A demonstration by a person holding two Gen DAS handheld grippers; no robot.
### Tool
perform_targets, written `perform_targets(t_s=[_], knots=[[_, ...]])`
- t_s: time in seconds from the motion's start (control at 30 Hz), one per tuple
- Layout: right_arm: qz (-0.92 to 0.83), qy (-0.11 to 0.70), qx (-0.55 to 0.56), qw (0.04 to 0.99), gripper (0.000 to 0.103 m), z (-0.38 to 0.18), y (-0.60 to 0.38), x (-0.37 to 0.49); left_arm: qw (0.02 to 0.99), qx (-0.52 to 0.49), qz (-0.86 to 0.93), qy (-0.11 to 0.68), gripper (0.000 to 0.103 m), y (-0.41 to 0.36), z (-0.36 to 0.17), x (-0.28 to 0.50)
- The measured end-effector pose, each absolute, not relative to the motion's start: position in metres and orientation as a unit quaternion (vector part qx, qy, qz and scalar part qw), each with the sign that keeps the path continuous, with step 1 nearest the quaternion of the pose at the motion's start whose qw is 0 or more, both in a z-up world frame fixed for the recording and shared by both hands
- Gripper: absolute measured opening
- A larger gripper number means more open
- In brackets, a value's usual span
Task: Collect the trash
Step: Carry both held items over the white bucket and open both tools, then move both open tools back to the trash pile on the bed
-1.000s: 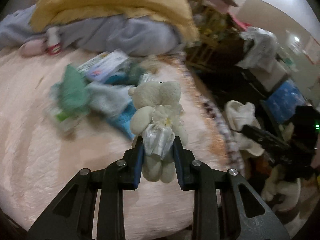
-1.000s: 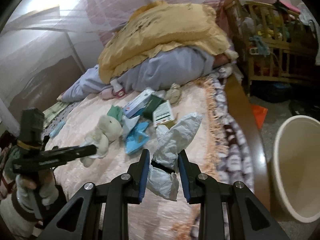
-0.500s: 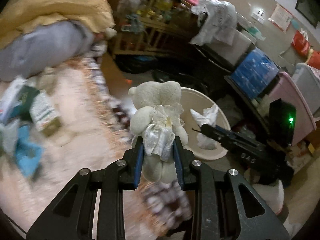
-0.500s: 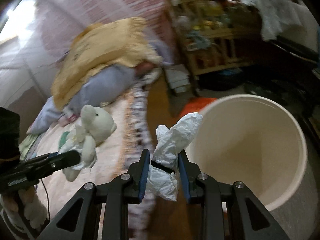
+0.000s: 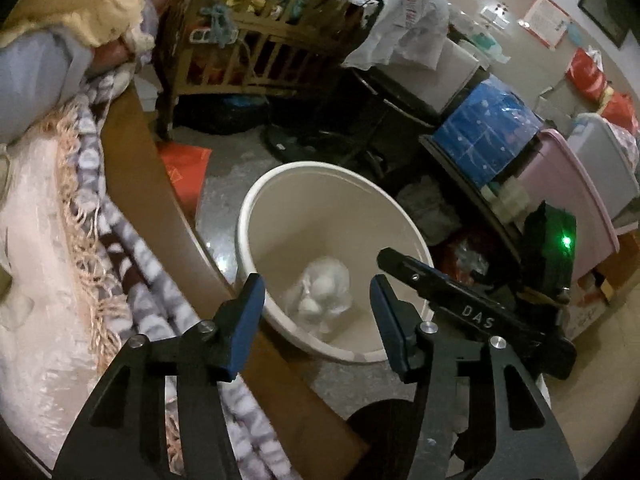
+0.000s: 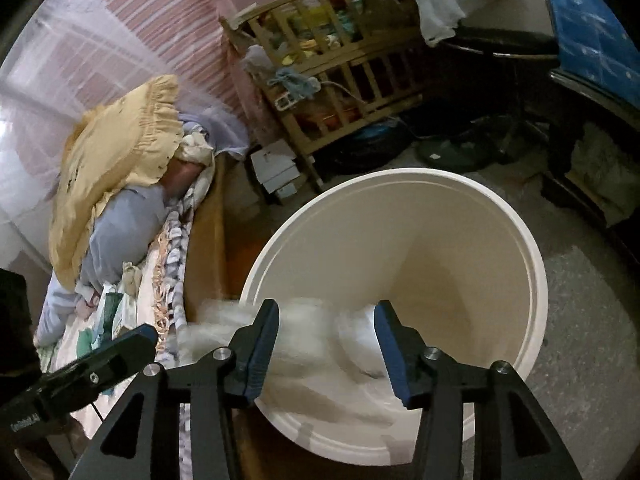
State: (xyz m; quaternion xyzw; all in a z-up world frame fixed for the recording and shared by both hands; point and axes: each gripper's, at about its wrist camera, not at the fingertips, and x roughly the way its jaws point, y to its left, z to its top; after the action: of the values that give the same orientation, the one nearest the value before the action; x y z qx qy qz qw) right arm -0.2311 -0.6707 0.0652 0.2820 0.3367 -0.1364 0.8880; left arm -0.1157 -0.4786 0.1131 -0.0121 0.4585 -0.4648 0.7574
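Observation:
A cream plastic bucket stands on the floor beside the bed. My left gripper hangs over it, its jaws opening with nothing between them. Below it, a blurred white mass lies deep inside the bucket, looking like the cream teddy bear and a crumpled white wrapper. In the right wrist view the bucket fills the middle. My right gripper is over its near rim, jaws opening, and a blurred white thing drops between them without touching the pads. My right gripper's black finger reaches over the bucket's right rim.
The bed with a pink cover and a fringed blanket lies left, bordered by a wooden edge. Litter lies on the bed below a yellow pillow. A wooden crib, a red bag and stacked boxes surround the bucket.
Both grippers swung from the bed to above the bucket. Both opened: the teddy bear left the left jaws and the white wrapper left the right jaws, falling into the bucket.

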Motion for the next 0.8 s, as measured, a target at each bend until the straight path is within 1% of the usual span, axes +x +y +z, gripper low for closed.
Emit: perform_targets(t_s=[0.2, 0.43, 0.8], knots=[[-0.116, 0.347, 0.272, 0.89, 0.048, 0.064, -0.656, -0.224, 0.797, 0.024, -0.408, 0.444, 0.053, -0.45, 0.117, -0.119], [-0.074, 0.361, 0.239, 0.898, 0.048, 0.067, -0.606, -0.204, 0.848, 0.064, -0.335, 0.406, 0.053, -0.395, 0.119, -0.121], [-0.024, 0.369, 0.184, 0.911, 0.048, 0.084, -0.528, -0.177, 0.887, 0.056, -0.259, 0.377, 0.053, -0.323, 0.128, -0.117]])
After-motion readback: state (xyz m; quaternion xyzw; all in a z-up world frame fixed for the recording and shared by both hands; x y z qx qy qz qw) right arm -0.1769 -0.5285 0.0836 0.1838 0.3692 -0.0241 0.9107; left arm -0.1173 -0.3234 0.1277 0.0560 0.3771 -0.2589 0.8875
